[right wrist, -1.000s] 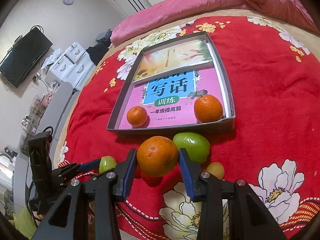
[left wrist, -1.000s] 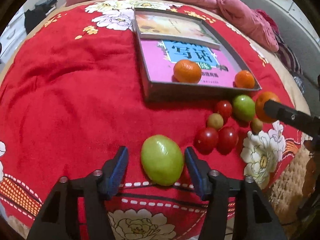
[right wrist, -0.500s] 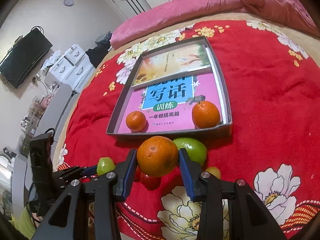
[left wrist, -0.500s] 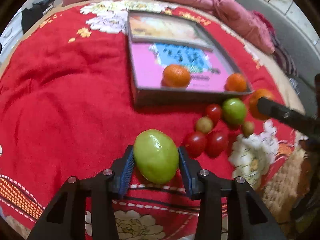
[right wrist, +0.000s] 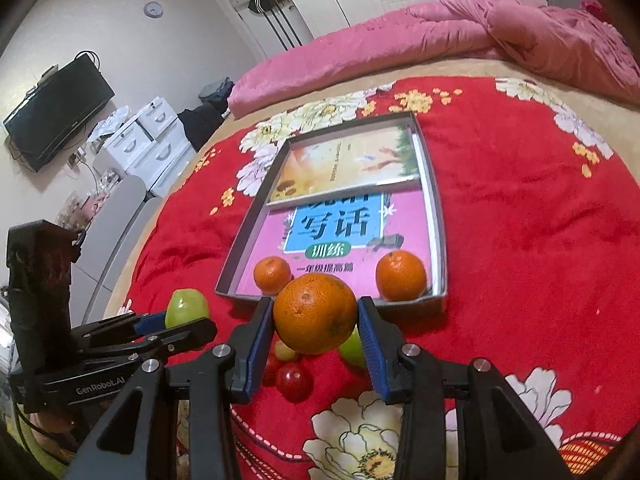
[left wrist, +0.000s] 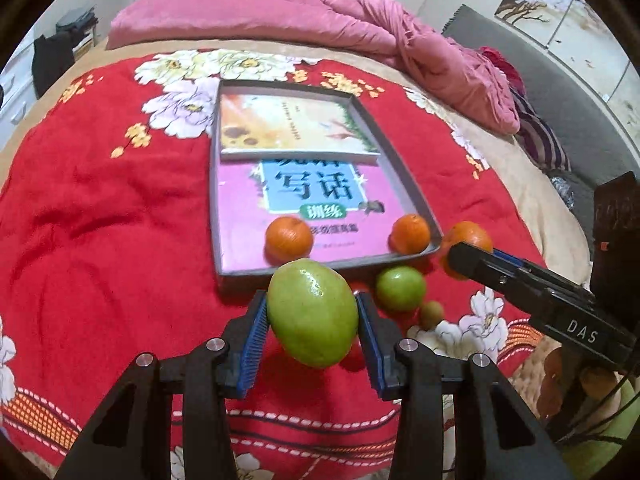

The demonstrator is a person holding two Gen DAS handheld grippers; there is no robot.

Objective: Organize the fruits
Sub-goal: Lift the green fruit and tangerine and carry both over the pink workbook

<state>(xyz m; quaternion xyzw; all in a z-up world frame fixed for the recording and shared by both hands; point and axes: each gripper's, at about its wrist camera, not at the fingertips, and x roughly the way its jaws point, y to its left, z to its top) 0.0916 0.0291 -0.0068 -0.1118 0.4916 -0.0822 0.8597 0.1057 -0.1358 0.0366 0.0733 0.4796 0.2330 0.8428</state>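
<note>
My left gripper [left wrist: 312,316] is shut on a large green fruit [left wrist: 312,312], held above the red blanket just in front of the grey tray [left wrist: 214,200]. My right gripper [right wrist: 316,316] is shut on a big orange [right wrist: 315,313], also raised near the tray's front edge. Two smaller oranges [left wrist: 289,238] [left wrist: 410,233] lie in the tray on a pink book. On the blanket below sit a round green fruit [left wrist: 400,288], a small yellowish fruit [left wrist: 431,314] and red tomatoes [right wrist: 294,380]. The right gripper appears in the left wrist view at the right [left wrist: 472,254].
The tray holds two books, pink [left wrist: 248,208] and yellow [left wrist: 288,124]. A pink duvet [left wrist: 320,20] lies at the back of the bed. White drawers [right wrist: 144,144] and a TV [right wrist: 56,112] stand off to the left. The blanket's edge runs close under both grippers.
My left gripper closed on the large green fruit and lifted it off the blanket toward the tray. The right gripper kept its hold on the orange and barely moved.
</note>
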